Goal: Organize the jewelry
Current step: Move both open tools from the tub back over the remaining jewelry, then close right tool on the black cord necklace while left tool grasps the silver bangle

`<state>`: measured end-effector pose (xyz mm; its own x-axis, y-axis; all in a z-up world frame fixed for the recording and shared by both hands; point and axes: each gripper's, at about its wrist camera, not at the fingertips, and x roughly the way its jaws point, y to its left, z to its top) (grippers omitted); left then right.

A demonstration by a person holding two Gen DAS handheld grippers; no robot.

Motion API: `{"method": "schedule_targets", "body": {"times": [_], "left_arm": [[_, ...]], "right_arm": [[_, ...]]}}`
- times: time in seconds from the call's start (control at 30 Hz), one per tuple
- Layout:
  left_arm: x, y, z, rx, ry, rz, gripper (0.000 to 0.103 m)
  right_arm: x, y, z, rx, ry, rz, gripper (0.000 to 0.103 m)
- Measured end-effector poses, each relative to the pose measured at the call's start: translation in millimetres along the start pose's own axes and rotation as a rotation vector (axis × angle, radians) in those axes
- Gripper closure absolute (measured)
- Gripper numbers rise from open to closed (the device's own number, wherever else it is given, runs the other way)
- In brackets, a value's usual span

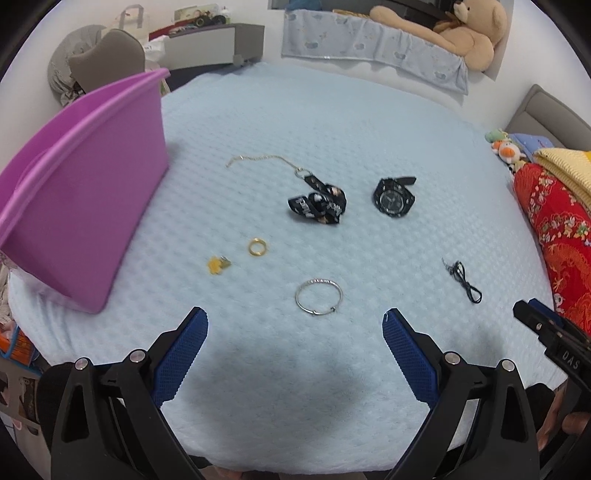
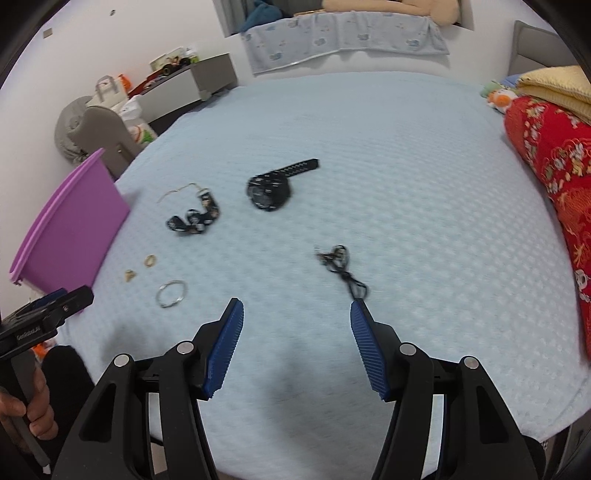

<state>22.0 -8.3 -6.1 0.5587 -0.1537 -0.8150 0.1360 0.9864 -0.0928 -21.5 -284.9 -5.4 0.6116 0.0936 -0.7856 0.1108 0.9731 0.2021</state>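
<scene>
Quilted blue bedspread (image 1: 332,122) bears round silver bangle (image 1: 318,297).

A large tan teddy bear (image 1: 461,33) lies beyond the bed's (image 1: 369,122) far edge. At its right edge sit a red floral quilt (image 1: 554,236), a folded yellow blanket (image 1: 569,166) and small plush toys (image 1: 504,146).

"DAS" — on right tongs (image 1: 532,317)
</scene>
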Motion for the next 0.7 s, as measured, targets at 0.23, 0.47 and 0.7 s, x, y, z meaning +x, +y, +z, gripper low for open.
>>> {"method": "schedule_targets", "body": {"times": [0.23, 0.47, 0.7], "left_arm": [[31, -5, -6, -0.006, 0.068, -0.001, 0.009], [61, -10, -13, -0.011, 0.079, -0.007, 0.009], [85, -5, -13, -0.032, 0.079, 0.017, 0.009]], "right_arm": [[20, -19, -4, 0.001, 0.010, -0.017, 0.042], [48, -33, -6, 0.012, 0.025, -0.016, 0.042], [72, -38, -7, -0.038, -0.005, -0.060, 0.042]]}}
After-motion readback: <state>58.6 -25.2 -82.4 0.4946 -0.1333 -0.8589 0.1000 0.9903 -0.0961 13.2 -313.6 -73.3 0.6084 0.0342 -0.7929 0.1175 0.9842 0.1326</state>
